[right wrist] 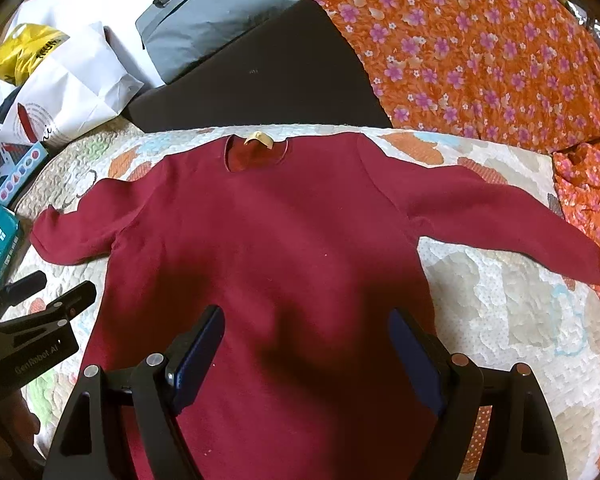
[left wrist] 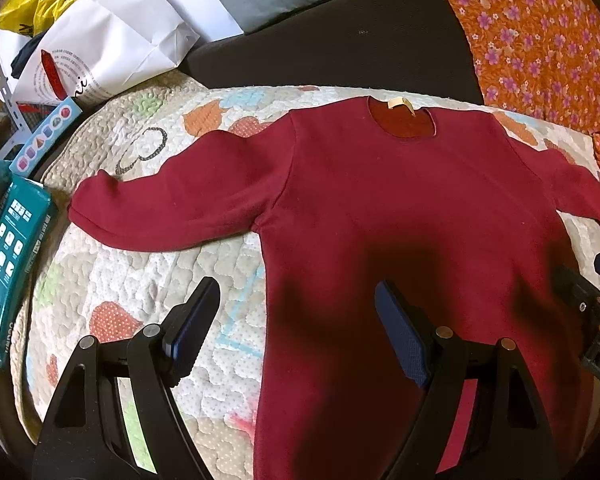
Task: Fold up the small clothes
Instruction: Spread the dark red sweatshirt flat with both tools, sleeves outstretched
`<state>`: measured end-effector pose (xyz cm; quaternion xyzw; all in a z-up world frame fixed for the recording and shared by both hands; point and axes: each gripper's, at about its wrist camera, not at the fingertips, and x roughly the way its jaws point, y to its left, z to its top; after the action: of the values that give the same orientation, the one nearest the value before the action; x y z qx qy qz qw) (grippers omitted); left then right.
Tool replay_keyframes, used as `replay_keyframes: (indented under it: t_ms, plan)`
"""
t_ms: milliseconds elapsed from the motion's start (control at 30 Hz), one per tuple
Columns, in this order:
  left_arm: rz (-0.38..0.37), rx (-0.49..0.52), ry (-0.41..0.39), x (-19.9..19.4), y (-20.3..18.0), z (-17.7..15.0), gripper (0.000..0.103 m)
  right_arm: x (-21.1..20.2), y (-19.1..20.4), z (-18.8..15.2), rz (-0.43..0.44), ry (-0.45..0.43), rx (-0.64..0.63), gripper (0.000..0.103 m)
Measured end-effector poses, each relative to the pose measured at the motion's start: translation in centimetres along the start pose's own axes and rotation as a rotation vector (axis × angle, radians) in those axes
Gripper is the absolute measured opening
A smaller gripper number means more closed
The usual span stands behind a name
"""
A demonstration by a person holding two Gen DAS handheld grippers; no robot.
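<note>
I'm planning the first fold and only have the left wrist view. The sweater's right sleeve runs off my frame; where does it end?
Observer: The right sleeve lies spread flat on the quilt, its cuff close beside the orange floral cloth.
Operator: Is the right gripper holding anything? I see only its edge.
Observer: No. The right gripper is open, above the lower body of the red sweater.
Operator: Any clutter past that sleeve?
Observer: Only more floral cloth there; the white paper bag and grey bag are on the other side.
</note>
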<state>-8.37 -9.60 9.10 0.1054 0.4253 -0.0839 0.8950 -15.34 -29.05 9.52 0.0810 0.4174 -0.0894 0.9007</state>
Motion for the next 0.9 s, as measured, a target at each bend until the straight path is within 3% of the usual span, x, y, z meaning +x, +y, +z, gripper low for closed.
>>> replay_keyframes:
  t_ms: [900]
  plan:
    - [-0.029, -0.020, 0.038, 1.7, -0.3, 0.2, 0.081, 1.9, 0.9, -0.2, -0.015, 0.027, 0.000, 0.083]
